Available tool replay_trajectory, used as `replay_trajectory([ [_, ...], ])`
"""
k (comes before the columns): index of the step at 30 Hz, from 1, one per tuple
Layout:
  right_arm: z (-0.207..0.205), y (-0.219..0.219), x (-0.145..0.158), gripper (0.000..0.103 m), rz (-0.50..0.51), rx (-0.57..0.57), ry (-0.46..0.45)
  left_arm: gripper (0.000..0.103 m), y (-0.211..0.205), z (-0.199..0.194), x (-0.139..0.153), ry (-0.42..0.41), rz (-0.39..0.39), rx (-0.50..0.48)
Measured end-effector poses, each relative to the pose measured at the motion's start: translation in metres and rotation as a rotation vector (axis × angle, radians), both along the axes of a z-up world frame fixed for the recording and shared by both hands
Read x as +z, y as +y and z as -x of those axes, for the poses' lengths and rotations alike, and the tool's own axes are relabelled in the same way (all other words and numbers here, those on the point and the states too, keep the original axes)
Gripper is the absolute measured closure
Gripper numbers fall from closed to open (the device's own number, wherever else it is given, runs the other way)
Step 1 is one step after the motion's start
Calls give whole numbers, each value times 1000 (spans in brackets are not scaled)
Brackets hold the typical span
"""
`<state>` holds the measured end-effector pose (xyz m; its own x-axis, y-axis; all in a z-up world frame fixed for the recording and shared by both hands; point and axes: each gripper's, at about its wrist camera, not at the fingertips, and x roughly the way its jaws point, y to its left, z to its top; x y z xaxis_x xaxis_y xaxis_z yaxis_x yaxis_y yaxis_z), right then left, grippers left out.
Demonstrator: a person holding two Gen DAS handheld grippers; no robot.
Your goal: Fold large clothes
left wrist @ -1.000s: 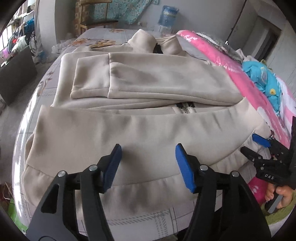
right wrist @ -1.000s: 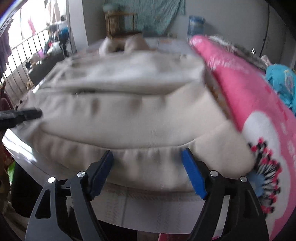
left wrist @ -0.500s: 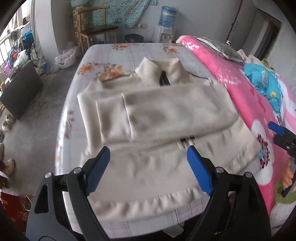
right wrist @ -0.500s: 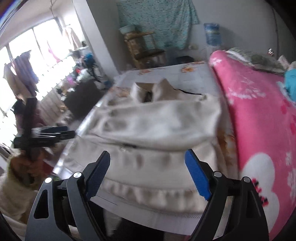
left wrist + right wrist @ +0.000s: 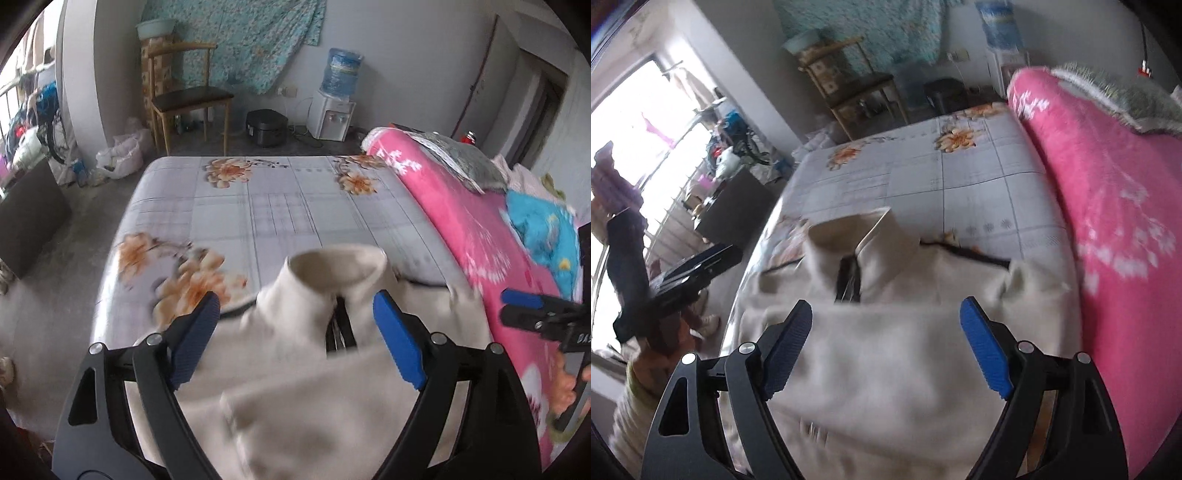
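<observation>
A beige zip-up jacket lies folded on the bed, collar pointing away from me. It also shows in the right wrist view. My left gripper is open and empty, raised above the jacket near its collar. My right gripper is open and empty, also above the jacket. The right gripper appears at the right edge of the left wrist view; the left gripper appears at the left of the right wrist view.
The bed sheet is grey with orange flowers. A pink blanket runs along the right side, a blue cloth on it. A wooden chair, a black cooker and a water dispenser stand beyond the bed.
Both grippers have lifted up and away from the jacket's bottom hem, staying open. The views now look down over the collar and the far half of the bed.
</observation>
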<state>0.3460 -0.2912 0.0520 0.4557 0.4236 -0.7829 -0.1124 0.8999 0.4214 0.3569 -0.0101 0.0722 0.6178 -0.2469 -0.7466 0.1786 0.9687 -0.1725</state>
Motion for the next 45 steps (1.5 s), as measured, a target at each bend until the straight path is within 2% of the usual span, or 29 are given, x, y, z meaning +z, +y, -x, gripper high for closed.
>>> replay_trajectory([
  [4,-57,19,-31,25,-5,6,58,25,-9,-48,-33,56,-18,24],
  [8,-97,33,-57,27,-7,18,108,41,-14,-78,-75,145,-24,25],
  [10,-111,39,-68,27,-1,32,126,50,-14,-84,-86,165,-15,20],
  [13,-125,46,-82,34,24,47,151,71,-15,-85,-98,190,8,-6],
  [14,-125,47,-84,40,31,46,155,80,-16,-84,-99,193,5,-17],
  [15,-125,47,-86,50,28,52,161,85,-17,-82,-98,190,0,-25],
  [16,-124,47,-87,56,17,60,163,87,-17,-81,-97,183,-4,-32],
  [18,-117,49,-82,77,20,77,147,92,-19,-73,-92,165,-14,-53],
  [21,-103,54,-68,87,64,102,99,94,-20,-58,-81,132,-30,-85],
  [25,-73,61,-48,89,132,149,36,94,-20,-34,-65,100,-54,-139],
  [29,-30,70,-38,90,240,222,-19,94,-20,2,-59,103,-99,-218],
  [33,10,71,-48,90,319,279,-30,94,-18,35,-66,122,-131,-266],
  [38,40,69,-86,90,387,304,14,91,-14,56,-97,144,-157,-261],
  [41,49,68,-75,86,390,330,-17,90,-10,64,-102,126,-153,-268],
  [43,55,65,-56,80,323,352,-26,88,-7,66,-97,123,-137,-270],
  [45,58,67,-36,75,283,373,-74,78,-3,70,-90,112,-116,-278],
])
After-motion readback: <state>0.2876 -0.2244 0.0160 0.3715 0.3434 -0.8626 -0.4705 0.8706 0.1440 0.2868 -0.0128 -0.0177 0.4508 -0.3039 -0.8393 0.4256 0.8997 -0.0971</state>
